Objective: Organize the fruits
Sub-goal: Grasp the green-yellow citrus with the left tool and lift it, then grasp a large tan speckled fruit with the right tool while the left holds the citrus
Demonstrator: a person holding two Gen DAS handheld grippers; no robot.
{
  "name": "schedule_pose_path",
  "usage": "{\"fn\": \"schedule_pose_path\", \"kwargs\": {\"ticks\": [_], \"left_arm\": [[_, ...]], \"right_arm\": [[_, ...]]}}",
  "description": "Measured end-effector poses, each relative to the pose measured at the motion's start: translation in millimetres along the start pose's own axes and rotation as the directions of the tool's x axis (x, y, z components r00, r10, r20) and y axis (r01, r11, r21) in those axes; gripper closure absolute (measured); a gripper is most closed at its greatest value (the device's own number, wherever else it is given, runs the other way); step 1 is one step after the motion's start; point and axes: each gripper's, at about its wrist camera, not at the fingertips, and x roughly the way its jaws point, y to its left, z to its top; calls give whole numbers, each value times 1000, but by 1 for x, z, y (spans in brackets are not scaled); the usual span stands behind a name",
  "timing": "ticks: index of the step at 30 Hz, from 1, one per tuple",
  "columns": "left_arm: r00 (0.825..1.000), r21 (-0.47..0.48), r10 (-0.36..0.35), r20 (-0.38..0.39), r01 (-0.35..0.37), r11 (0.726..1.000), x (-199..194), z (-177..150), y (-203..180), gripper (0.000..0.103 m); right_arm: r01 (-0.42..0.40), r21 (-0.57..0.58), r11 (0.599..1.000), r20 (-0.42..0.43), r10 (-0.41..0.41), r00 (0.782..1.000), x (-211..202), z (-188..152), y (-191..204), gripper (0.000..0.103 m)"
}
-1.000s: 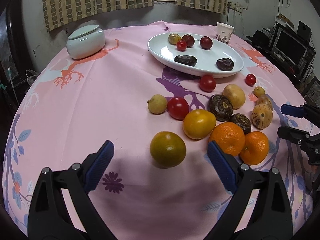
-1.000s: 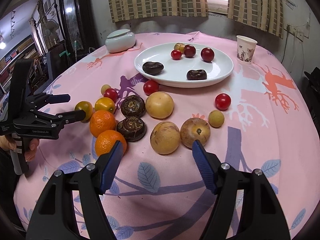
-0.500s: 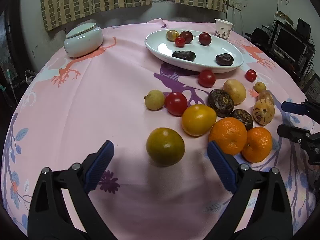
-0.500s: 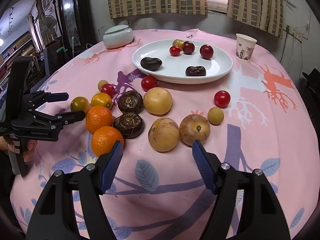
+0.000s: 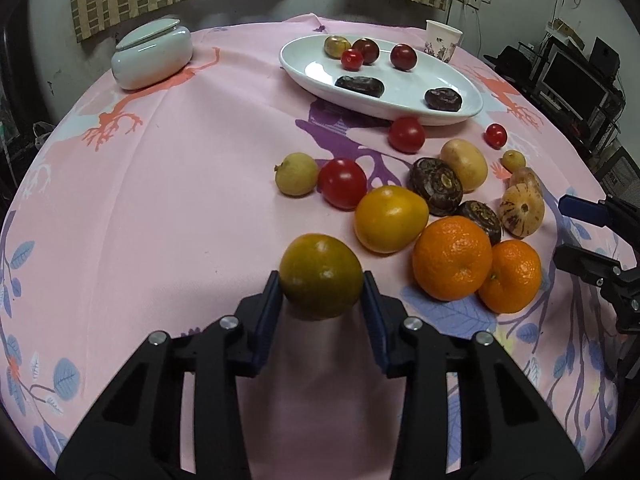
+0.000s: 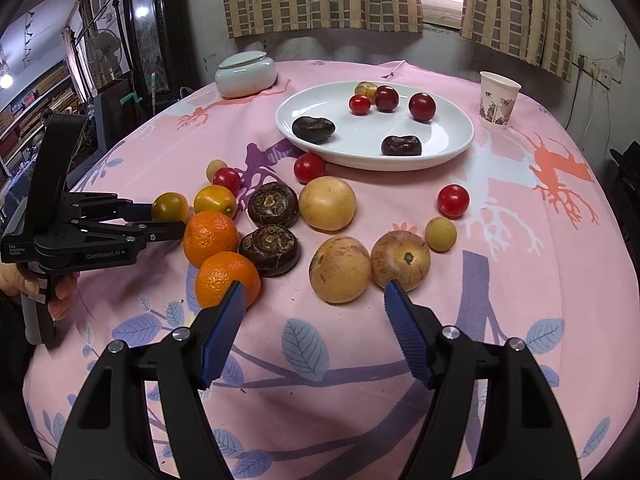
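The left gripper (image 5: 321, 292) is clamped on the green orange (image 5: 321, 276), whose underside and the cloth beneath it are hidden, so I cannot tell whether it rests on the table or is lifted. It sits at the near-left edge of the fruit cluster, with bare pink cloth (image 5: 180, 184) to its left and the plate (image 5: 472, 108) beyond. The right gripper (image 6: 314, 300) hangs spread wide and empty, one pad (image 6: 224, 324) overlapping a mandarin (image 6: 224, 276).

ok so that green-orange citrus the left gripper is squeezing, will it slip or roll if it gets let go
The greenish citrus looks round and glossy, so it would probably roll on the flat cloth if released. The left hand-held gripper pinches only its lower half, so it might slip upward. It seems firm, unlikely to squash.
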Motion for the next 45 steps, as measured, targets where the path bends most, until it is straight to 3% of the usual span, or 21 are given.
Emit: {"fn": "schedule_pose_path", "kwargs": {"ticks": [6, 15, 20, 27, 37, 39, 45], "left_arm": [[1000, -11, 8, 8, -8, 1000, 1, 1, 2, 61], [998, 19, 47, 49, -48, 999, 2, 1, -5, 62], [998, -9, 38, 53, -38, 999, 0, 2, 0, 63], [990, -66, -7, 139, 16, 998, -31, 6, 2, 63], [989, -22, -29, 147, 32, 999, -41, 1, -13, 63], [988, -20, -32, 148, 35, 999, -42, 1, -14, 62], [988, -11, -34, 151, 36, 999, -43, 0, -16, 62]], "right_arm": [[-8, -20, 1000, -43, 7, 999, 3, -2, 5, 31], [11, 34, 999, -32, -10, 999, 5, -2, -4, 31], [8, 31, 999, -38, -7, 999, 8, -3, -3, 31], [46, 71, 996, -56, -42, 998, 19, -4, -10, 31], [92, 166, 982, -95, -77, 993, 29, 3, -13, 31], [88, 173, 981, -95, -72, 993, 31, 4, -11, 43], [96, 184, 978, -101, -78, 992, 35, 10, -8, 43]]}}
